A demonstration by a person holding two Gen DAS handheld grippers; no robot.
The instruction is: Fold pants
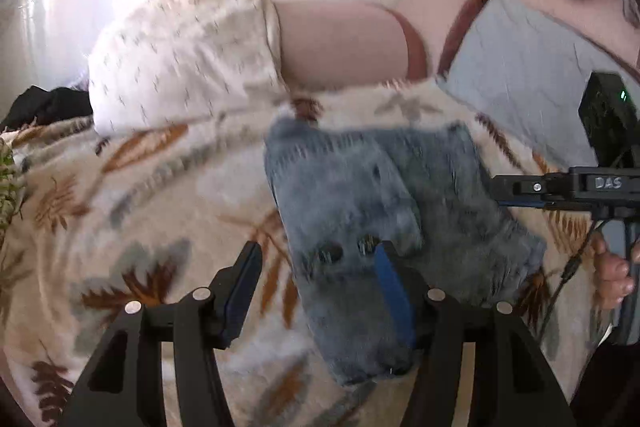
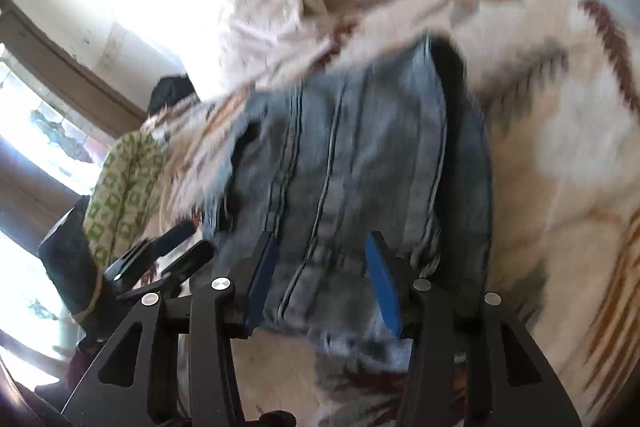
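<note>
Pants [image 1: 360, 195]: blue denim, folded into a compact stack, lying on the leaf-print blanket [image 1: 140, 187] that covers the bed. In the left wrist view they sit centre to about 4 o'clock; both frames have motion blur, so seam detail is soft.

Left gripper [image 1: 316, 259]: jaws wide apart, gripping nothing. Its blue-padded finger at 5 o'clock overlaps the near edge of the pants; contact can't be confirmed. The other finger hangs over bare blanket at 7 o'clock.

Right gripper [image 2: 320, 247]: jaws spread, with denim showing between and beyond the fingers, not clamped. In the left wrist view the same gripper [image 1: 568, 187] enters at 3 o'clock, just beside the right edge of the pants, with the person's hand [image 1: 612, 275] on its handle at 4 o'clock.

Around it: white patterned pillow [image 1: 180, 59] at 11 o'clock, pink pillow [image 1: 340, 43] at 12, pale blue cushion [image 1: 528, 75] at 2. Dark cloth [image 1: 48, 103] at 9 o'clock. In the right wrist view a green-patterned cloth [image 2: 124, 187] sits at 9 o'clock, past the blanket edge.
</note>
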